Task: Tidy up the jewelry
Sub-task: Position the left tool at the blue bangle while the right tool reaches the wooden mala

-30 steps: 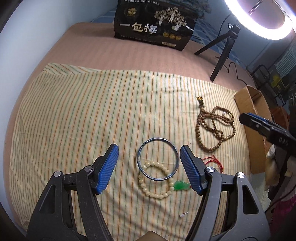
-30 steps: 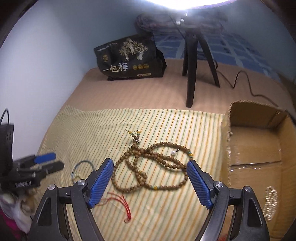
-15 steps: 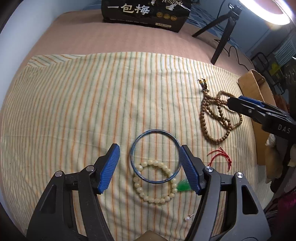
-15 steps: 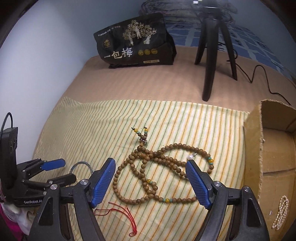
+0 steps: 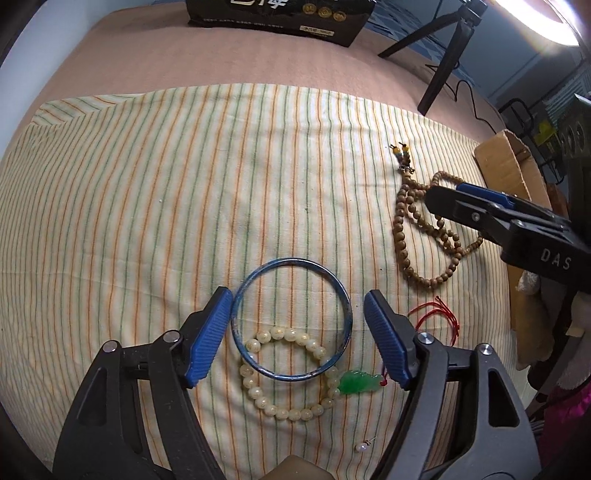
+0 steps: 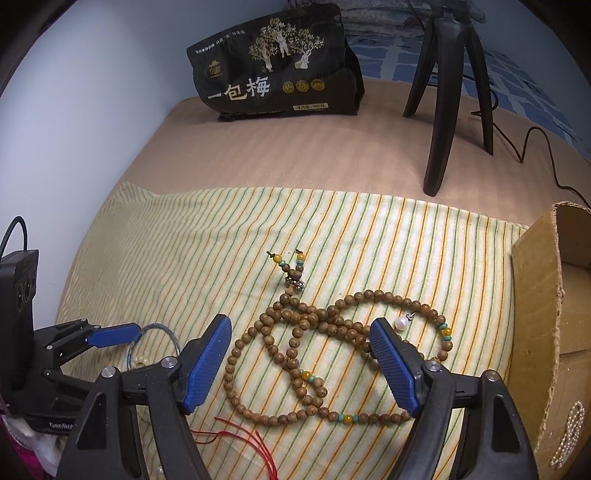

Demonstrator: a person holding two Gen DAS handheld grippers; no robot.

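Observation:
A blue bangle [image 5: 291, 260] lies on the striped cloth [image 5: 147, 221], overlapping a cream bead bracelet [image 5: 280, 412]. Beside them are a green pendant [image 5: 360, 382] on a red cord [image 5: 439, 314] and a small pearl earring [image 5: 361, 447]. My left gripper [image 5: 297, 291] hangs low over the bangle. Its jaws are opening on either side of the bangle, with the pads not pressing it. My right gripper [image 6: 300, 321] stands open above a long wooden bead necklace [image 6: 284, 315], where a second pearl earring [image 6: 400, 323] rests. Nothing is held.
A cardboard box [image 6: 535, 295] at the right edge of the cloth holds a pearl strand [image 6: 569, 432]. A black snack bag [image 6: 277, 74], a black tripod [image 6: 439, 110] with a cable and a ring light [image 5: 535, 22] stand at the back.
Both grippers have come down closer to the cloth, so the bangle and the necklace look larger. The left jaws stand a little wider apart than before.

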